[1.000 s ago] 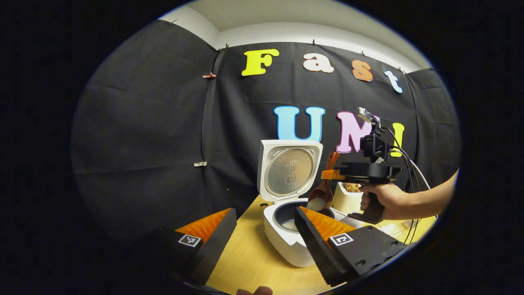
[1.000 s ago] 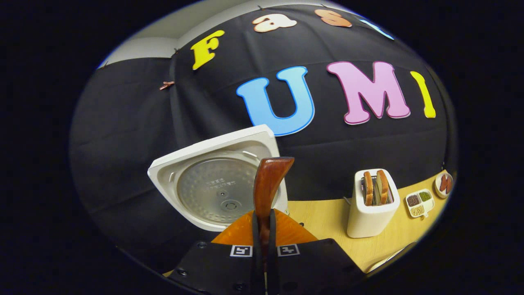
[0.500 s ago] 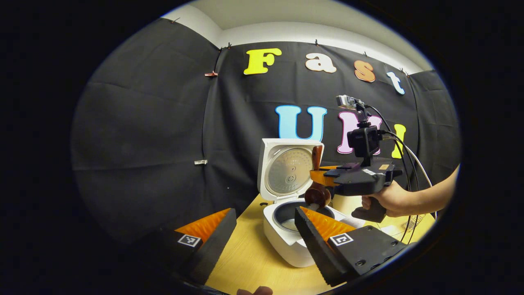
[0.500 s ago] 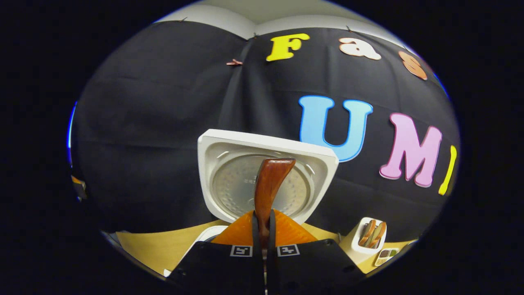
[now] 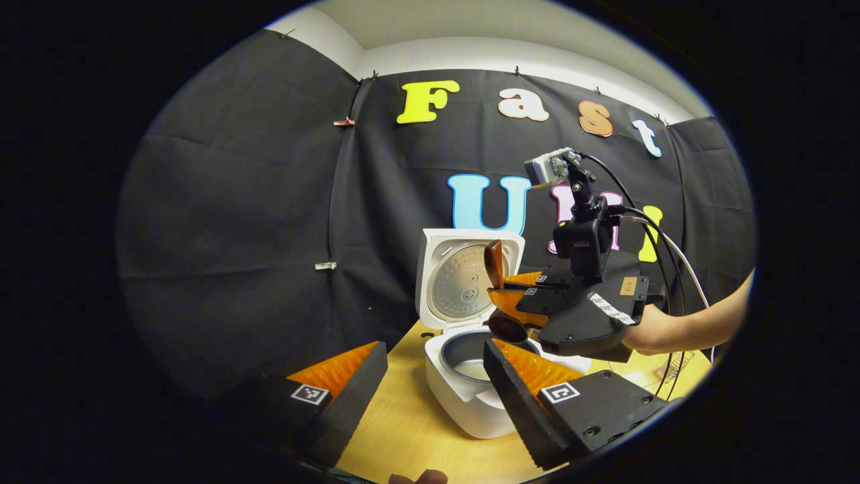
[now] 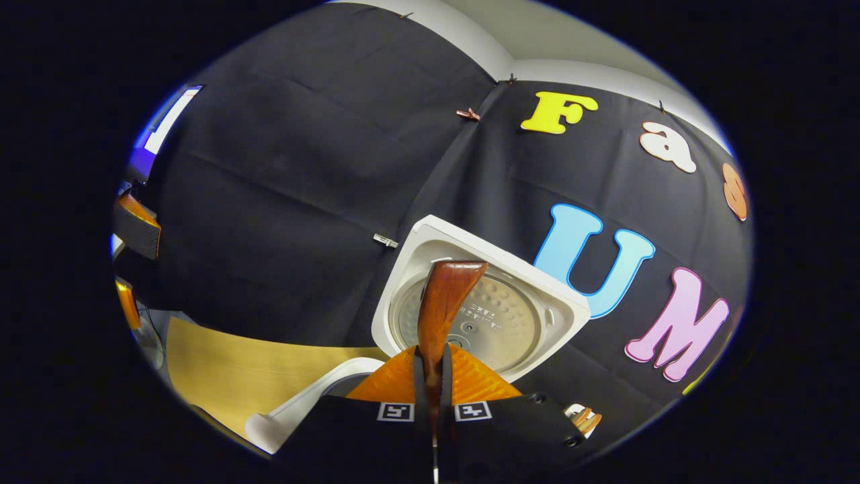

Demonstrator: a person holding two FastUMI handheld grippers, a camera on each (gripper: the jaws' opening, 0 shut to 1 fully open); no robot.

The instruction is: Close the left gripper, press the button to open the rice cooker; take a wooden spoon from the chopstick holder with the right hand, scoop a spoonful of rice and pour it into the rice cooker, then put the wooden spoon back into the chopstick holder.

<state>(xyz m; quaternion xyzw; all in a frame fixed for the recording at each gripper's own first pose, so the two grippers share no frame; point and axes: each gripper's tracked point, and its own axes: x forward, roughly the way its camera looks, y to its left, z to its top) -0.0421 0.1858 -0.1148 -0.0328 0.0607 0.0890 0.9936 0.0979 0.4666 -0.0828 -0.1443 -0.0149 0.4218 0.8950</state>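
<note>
In the left gripper view, the left gripper (image 5: 430, 386) hangs low over the wooden table (image 5: 403, 430) with its fingers spread wide apart and nothing between them. Just beyond its fingertips sits the white rice cooker (image 5: 463, 393), lid (image 5: 463, 279) standing upright and the dark inner pot (image 5: 474, 353) exposed, with a pale patch, probably rice, at its bottom. Above the pot's far rim, the right gripper (image 5: 514, 296), held by a person's hand (image 5: 648, 329), is rolled over on its side; its fingers are clamped tight on the handle of the wooden spoon (image 5: 500, 296), whose bowl hangs turned down over the pot. The right gripper view shows that handle (image 6: 440, 316) pinched between the closed fingers, the lid behind it. The pour looks almost finished. The risk now: with the wrist rolled this far, leftover grains could scatter on the table if the spoon swings off before levelling, and the spoon's tip passes near the lid, where a knock could twist it in the grip.
</note>
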